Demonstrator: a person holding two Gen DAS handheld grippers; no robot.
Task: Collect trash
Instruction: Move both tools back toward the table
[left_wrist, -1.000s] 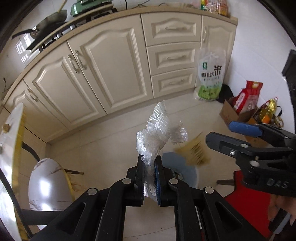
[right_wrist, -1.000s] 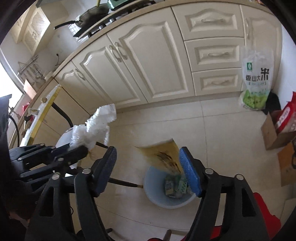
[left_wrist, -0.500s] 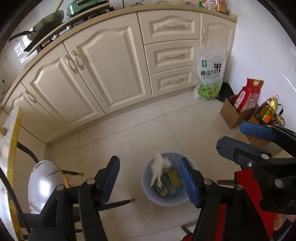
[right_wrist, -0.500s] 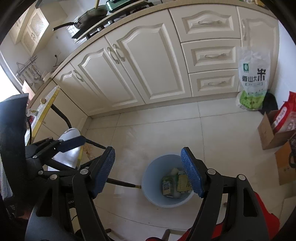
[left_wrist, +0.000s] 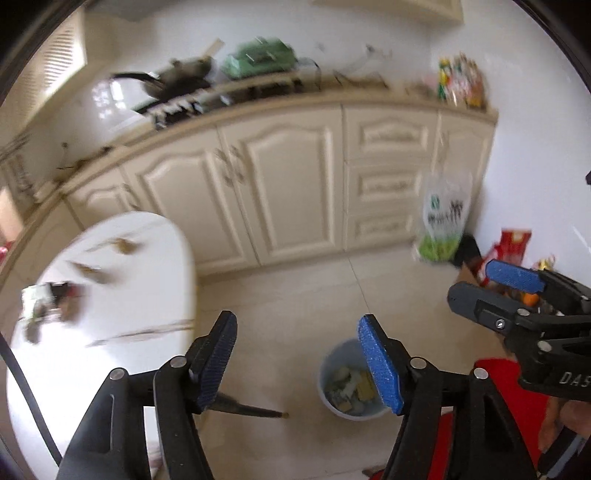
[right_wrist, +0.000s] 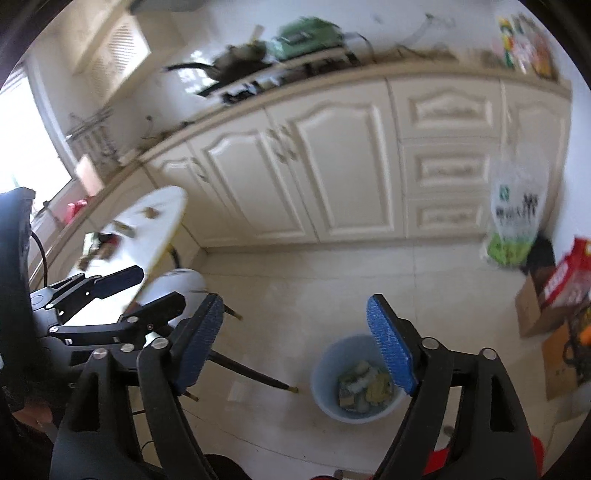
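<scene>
A light blue trash bin stands on the tile floor with several wrappers inside; it also shows in the right wrist view. My left gripper is open and empty, above and left of the bin. My right gripper is open and empty, above the bin. A white table at the left carries blurred trash pieces; the table also shows in the right wrist view, with the trash on it.
Cream kitchen cabinets run along the back. A rice bag leans on the drawers at the right. A cardboard box with red packs sits by the right wall. Dark chair legs stand near the bin. A red mat lies at the right.
Both grippers have tilted up and swung left, bringing the table and counter top into view. A second ago the left gripper held clear plastic; it dropped into the bin.
</scene>
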